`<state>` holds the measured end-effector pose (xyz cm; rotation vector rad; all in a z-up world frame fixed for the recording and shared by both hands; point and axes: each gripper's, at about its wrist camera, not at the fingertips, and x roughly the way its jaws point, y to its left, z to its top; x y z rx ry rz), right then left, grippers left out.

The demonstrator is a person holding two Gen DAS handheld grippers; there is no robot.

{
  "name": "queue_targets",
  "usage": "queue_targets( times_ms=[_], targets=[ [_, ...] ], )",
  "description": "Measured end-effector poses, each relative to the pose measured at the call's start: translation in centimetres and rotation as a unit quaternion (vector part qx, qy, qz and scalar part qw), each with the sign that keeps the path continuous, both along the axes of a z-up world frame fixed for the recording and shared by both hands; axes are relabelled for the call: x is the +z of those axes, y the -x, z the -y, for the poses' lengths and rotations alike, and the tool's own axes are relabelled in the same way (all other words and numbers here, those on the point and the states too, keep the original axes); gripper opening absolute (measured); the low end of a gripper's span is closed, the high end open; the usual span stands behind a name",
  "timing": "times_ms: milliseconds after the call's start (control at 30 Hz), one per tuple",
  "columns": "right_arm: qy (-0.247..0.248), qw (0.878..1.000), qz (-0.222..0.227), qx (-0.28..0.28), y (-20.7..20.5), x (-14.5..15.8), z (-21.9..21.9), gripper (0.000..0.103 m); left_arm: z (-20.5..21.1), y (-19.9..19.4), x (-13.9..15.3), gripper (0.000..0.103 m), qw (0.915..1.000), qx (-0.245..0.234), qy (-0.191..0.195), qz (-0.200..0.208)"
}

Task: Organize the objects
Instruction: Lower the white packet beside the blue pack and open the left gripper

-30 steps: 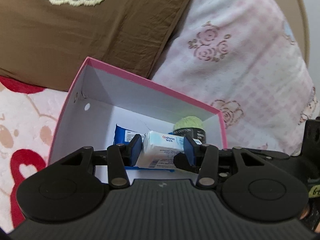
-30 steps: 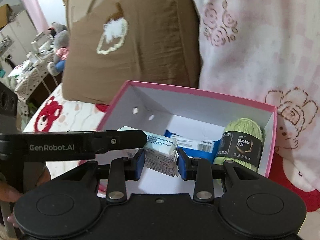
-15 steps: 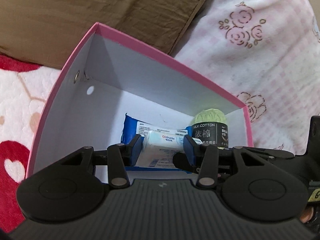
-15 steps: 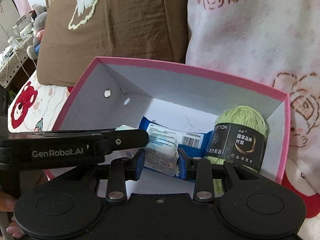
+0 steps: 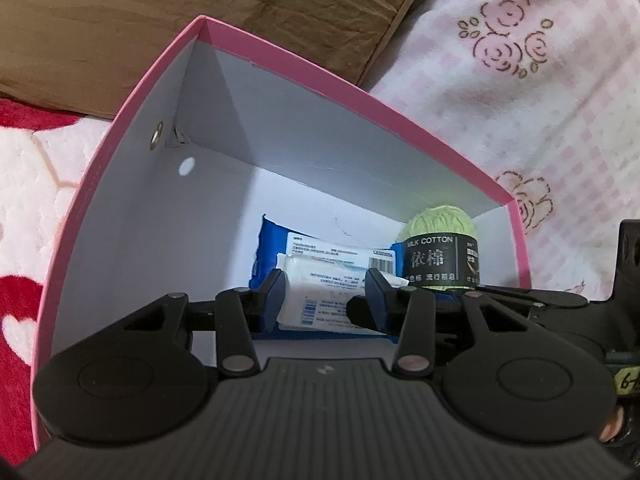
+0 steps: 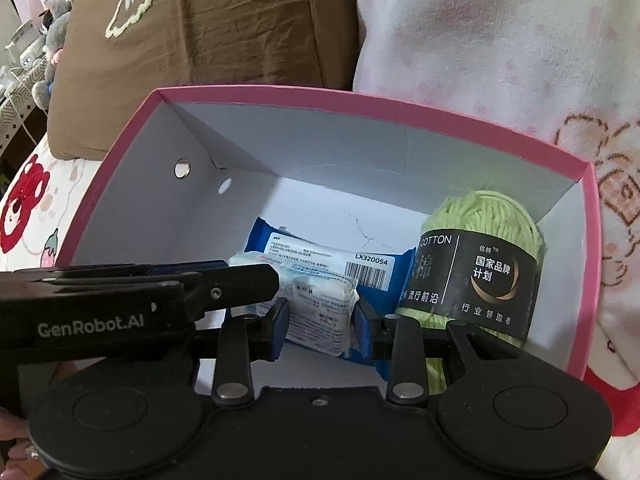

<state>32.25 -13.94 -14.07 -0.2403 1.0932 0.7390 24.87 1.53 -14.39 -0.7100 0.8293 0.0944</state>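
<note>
"MILK COTTON" is printed in white on the black band of the yarn point(image 5: 439, 236), above the large characters "依棉". On the same band point(image 6: 476, 276), seen from the right wrist, "国家品牌计划" is read beside a gold crescent, with "行业领跑者" beneath it and "流行前沿" lower left. "LX320054" is printed above a barcode on the white label of the blue pack point(image 6: 370, 264). "GenRobot.AI" is marked in white on the left gripper point(image 6: 90, 326). The small print on the white packet point(image 6: 320, 312) cannot be read.
</note>
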Motion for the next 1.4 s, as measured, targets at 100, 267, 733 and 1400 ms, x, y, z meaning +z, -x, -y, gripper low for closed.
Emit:
queue_targets(
  times_ms=[100,267,733,1400],
  targets=[
    [0.003,1.000,0.004,-0.002,0.0,-0.2,-0.2,0.038,0.0,0.0,-0.1,0.042,1.0000,0.003,-0.005,-0.002],
    [0.012,1.000,0.021,0.001,0.2,-0.2,-0.4,0.037,0.4,0.0,0.0,0.042,0.9996,0.000,-0.025,-0.010],
    [0.068,0.986,0.120,0.096,3.5,0.0,-0.9,0.036,2.4,-0.2,-0.5,0.016,0.9973,-0.008,-0.062,-0.038],
    [0.042,0.996,0.049,0.061,4.0,-0.2,2.5,0.040,4.3,0.3,-1.4,0.016,0.9925,-0.047,-0.065,-0.092]
  ],
)
